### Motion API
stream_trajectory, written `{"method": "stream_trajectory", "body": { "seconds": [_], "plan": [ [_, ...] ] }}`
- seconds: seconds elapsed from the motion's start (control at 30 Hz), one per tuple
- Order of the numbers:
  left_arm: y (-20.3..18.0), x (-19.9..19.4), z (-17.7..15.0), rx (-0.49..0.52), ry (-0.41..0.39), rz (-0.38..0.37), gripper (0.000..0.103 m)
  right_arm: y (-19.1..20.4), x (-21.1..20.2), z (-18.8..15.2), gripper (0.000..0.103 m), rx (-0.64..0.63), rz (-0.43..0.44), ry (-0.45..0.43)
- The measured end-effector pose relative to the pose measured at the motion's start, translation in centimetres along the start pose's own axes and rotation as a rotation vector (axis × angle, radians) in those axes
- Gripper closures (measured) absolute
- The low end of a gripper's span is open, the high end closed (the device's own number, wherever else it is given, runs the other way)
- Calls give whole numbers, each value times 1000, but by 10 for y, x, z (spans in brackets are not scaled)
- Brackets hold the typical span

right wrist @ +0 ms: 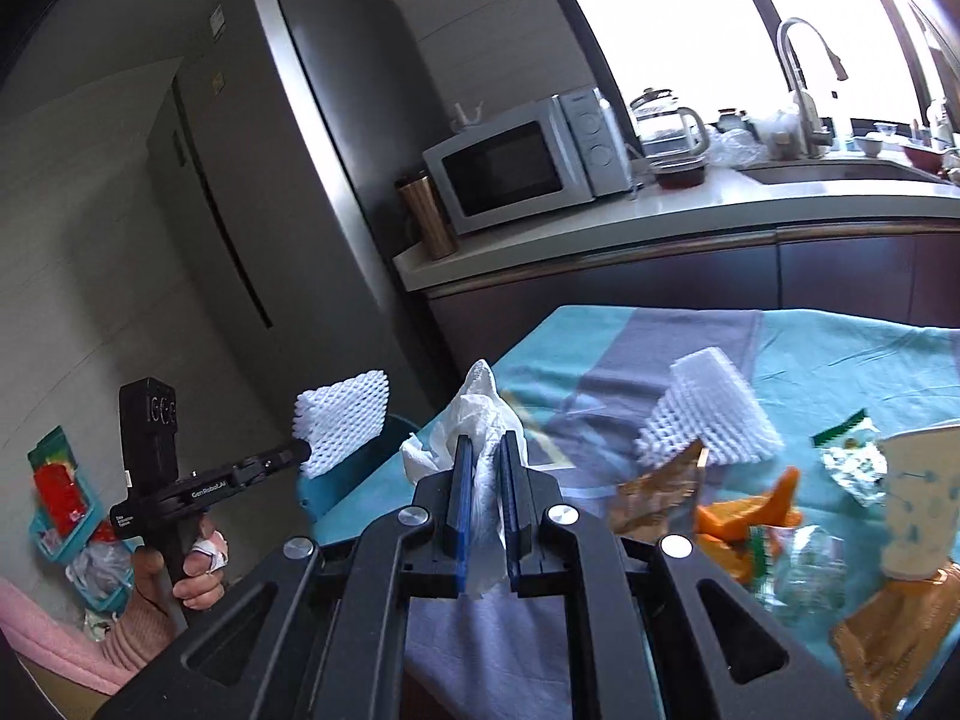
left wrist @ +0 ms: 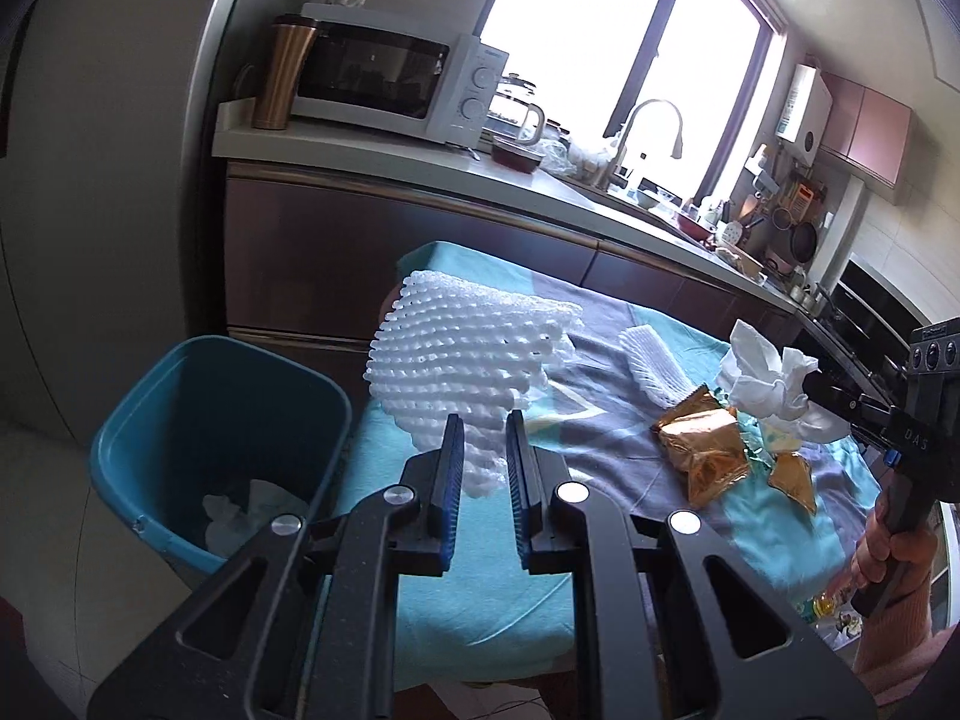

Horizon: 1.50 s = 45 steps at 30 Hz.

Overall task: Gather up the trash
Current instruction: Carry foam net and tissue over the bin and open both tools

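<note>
Left wrist view, risk: the foam net (left wrist: 468, 360) hangs by one corner from the left gripper (left wrist: 485, 438); it is light and springy, so a jolt could pull it free short of the blue bin (left wrist: 222, 420) at lower left.
Left wrist view, claw: jaws narrowly apart but pinching the net's lower edge; most of the net stands above and beyond the fingers.
Left wrist view, trash: a smaller foam sleeve (left wrist: 651, 366) and gold wrappers (left wrist: 702, 450) lie on the teal cloth (left wrist: 480, 570), centre right.
Right wrist view, risk: the crumpled tissue (right wrist: 474, 438) is limp and trails below the right gripper (right wrist: 485, 456); a loose end could snag or tear, in my judgement.
Right wrist view, claw: fingers nearly together, clamped on the tissue.
Right wrist view, trash: orange peel (right wrist: 750, 510), a paper cup (right wrist: 918, 498) and wrappers remain at lower right.
</note>
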<state>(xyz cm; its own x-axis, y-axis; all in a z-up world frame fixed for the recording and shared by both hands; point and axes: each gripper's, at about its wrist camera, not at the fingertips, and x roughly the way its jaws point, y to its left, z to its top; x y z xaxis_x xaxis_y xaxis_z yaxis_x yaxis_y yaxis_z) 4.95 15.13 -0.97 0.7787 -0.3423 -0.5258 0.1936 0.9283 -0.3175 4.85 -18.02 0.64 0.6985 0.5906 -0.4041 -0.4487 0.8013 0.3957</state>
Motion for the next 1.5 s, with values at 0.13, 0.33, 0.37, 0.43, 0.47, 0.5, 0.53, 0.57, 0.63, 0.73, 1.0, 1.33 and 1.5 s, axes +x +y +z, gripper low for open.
{"method": "stream_trajectory", "body": {
  "seconds": [0.13, 0.33, 0.37, 0.43, 0.47, 0.5, 0.53, 0.57, 0.63, 0.73, 1.0, 1.33, 1.5],
  "plan": [
    [24, -7, -1, -36, -5, 47, 88, 23, 42, 4, 95, -41, 81, 66],
    [59, -9, -5, -86, 4, 113, 88, 58, 91, 14, 95, -90, 163, 135],
    [65, -8, -6, -94, 8, 123, 88, 63, 98, 15, 95, -98, 172, 147],
    [74, -8, -9, -109, 15, 142, 88, 71, 114, 17, 95, -107, 191, 171],
    [79, -7, -10, -118, 19, 152, 88, 76, 122, 18, 95, -114, 200, 184],
    [84, -6, -11, -123, 22, 159, 88, 79, 130, 18, 95, -119, 207, 198],
    [86, -5, -12, -129, 25, 169, 88, 83, 138, 18, 95, -121, 211, 210],
    [91, -4, -12, -136, 29, 176, 88, 87, 145, 18, 95, -128, 216, 222],
    [99, -1, -14, -146, 39, 187, 88, 94, 159, 18, 95, -143, 218, 241],
    [108, 4, -17, -159, 54, 197, 88, 104, 175, 16, 94, -158, 221, 263],
    [132, 21, -28, -201, 104, 216, 88, 121, 220, 10, 93, -163, 214, 334],
    [147, 44, -34, -225, 151, 244, 87, 131, 273, -2, 91, -148, 161, 427],
    [150, 54, -33, -230, 162, 261, 87, 137, 285, -6, 89, -143, 143, 450]
  ]
}}
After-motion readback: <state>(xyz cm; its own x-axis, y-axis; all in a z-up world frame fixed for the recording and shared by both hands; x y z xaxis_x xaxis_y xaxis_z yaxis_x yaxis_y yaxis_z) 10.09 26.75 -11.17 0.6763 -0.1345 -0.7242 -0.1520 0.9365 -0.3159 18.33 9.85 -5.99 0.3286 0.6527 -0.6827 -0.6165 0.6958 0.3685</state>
